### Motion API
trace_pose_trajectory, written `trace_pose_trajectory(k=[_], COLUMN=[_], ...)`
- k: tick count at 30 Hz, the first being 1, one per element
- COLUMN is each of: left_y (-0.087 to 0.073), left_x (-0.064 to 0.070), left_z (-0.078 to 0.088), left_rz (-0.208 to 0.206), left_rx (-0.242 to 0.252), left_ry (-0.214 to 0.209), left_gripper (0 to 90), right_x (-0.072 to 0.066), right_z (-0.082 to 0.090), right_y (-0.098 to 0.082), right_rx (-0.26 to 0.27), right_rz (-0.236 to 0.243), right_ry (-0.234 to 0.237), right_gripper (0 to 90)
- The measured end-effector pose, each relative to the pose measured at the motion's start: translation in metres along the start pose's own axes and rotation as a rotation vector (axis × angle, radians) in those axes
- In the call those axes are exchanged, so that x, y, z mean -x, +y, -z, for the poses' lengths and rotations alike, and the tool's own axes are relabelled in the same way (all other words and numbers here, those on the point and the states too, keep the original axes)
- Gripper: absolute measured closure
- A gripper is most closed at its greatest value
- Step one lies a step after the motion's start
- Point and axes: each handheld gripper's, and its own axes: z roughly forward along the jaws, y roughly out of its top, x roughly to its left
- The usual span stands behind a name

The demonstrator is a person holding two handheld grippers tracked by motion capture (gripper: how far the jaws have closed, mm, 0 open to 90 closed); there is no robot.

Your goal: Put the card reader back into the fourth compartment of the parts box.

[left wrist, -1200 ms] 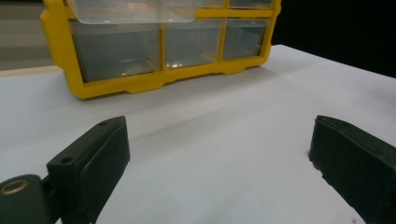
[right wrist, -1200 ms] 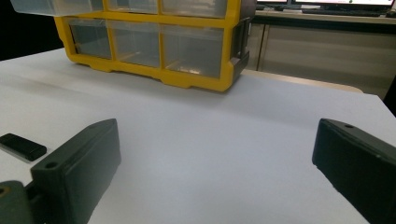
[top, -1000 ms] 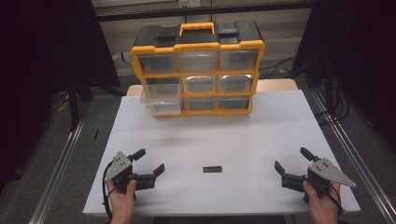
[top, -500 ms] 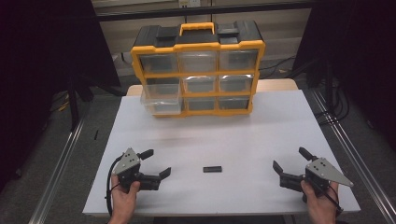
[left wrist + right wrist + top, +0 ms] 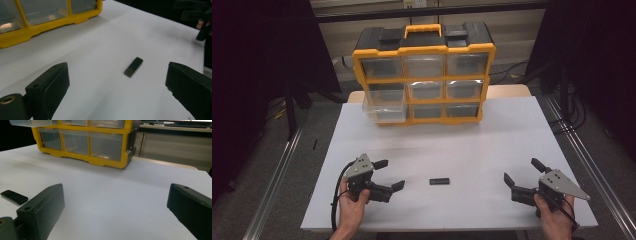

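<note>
A small flat black bar (image 5: 439, 181) lies on the white table (image 5: 492, 140) near its front edge; it also lies ahead of the jaws in the left gripper view (image 5: 133, 66) and at the far left of the right gripper view (image 5: 14, 196). My left gripper (image 5: 389, 174) stands open just left of the bar, jaws pointing toward it with nothing between them. My right gripper (image 5: 523, 171) is open at the front right, well apart from the bar. A yellow and black drawer organizer (image 5: 424, 75) stands at the table's back, its middle-left clear drawer (image 5: 384, 107) pulled out.
The organizer's yellow base (image 5: 50, 23) sits at the upper left of the left gripper view, and its lower drawers (image 5: 82, 142) face the right gripper. Metal rails (image 5: 277, 180) run along both table sides. Dark curtains flank the scene.
My left gripper has moved right and forward toward the black bar, turning its jaws to face it. The right gripper has barely shifted. The bar has not moved.
</note>
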Motion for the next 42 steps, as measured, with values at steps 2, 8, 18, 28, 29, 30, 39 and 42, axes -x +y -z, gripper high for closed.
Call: trace_pose_trajectory(k=[2,8,18,28,29,30,39,42], left_y=[0.004,0.013,0.024,0.027,0.027,0.027,0.03,0.032], left_x=[-0.002,-0.002,0.006,0.012,0.012,0.013,0.014,0.014], left_z=[-0.005,-0.022,-0.046,-0.072,-0.075,-0.077,-0.096,-0.104], left_rz=[0.009,-0.037,-0.09,-0.116,-0.124,-0.134,-0.194,-0.222], left_rx=[-0.006,-0.048,-0.177,-0.263,-0.268,-0.27,-0.334,-0.335], left_ry=[-0.037,-0.064,-0.15,-0.191,-0.193,-0.195,-0.208,-0.207], left_gripper=[5.4,5.6,5.7,5.6,5.6,5.6,5.7,5.1], right_x=[-0.001,-0.001,-0.002,-0.002,-0.002,-0.002,-0.002,-0.002], right_z=[-0.001,-0.002,-0.001,-0.001,-0.001,-0.001,-0.001,-0.001], right_y=[0.0,0.0,0.0,0.0,0.0,0.0,0.0,0.0], right_rx=[0.0,-0.004,-0.004,-0.005,-0.006,-0.008,-0.009,-0.011], right_rz=[0.002,0.005,0.004,0.009,0.01,0.01,0.007,0.006], right_ry=[0.004,0.006,0.01,0.015,0.016,0.015,0.011,0.012], right_gripper=[1.3,1.4,1.6,1.8,1.8,1.8,1.8,1.8])
